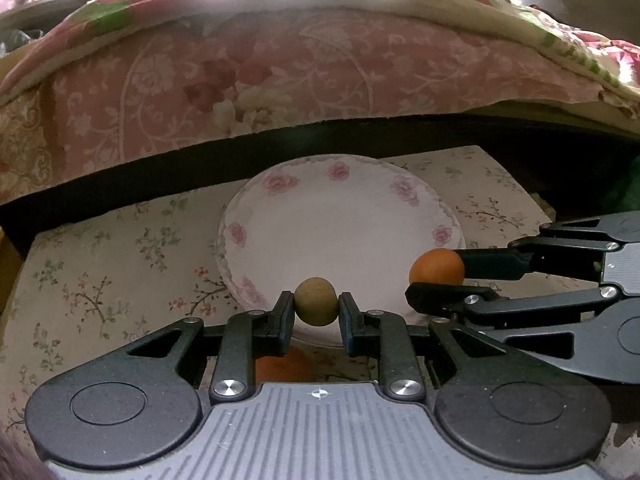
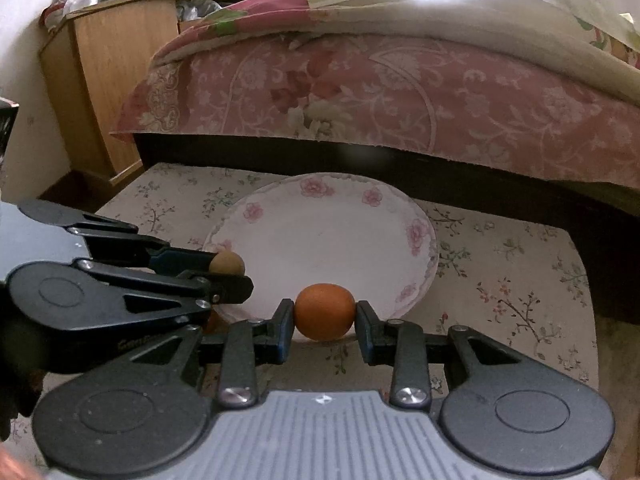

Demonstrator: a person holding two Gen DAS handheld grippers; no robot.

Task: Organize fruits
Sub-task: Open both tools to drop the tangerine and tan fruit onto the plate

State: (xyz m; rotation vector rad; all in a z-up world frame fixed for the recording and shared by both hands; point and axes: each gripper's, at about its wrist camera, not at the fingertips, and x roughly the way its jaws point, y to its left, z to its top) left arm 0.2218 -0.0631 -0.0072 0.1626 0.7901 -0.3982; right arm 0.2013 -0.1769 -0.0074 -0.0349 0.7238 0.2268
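Your left hand-held gripper (image 1: pixel 316 307) is clamped on a small round brownish-tan fruit (image 1: pixel 316 301), dull matte skin, held at the near rim of the floral plate (image 1: pixel 340 216). Your right hand-held gripper (image 2: pixel 324 316) grips a smooth orange fruit (image 2: pixel 325 311), slightly oval, also at the plate's near edge, on its right side. Both fruits sit pinched between the fingertips, side by side, near each other. Plate rests on the flower-print tabletop (image 2: pixel 500 280). A second orange fruit (image 1: pixel 282 366) lies on the tabletop under your left gripper, mostly hidden.
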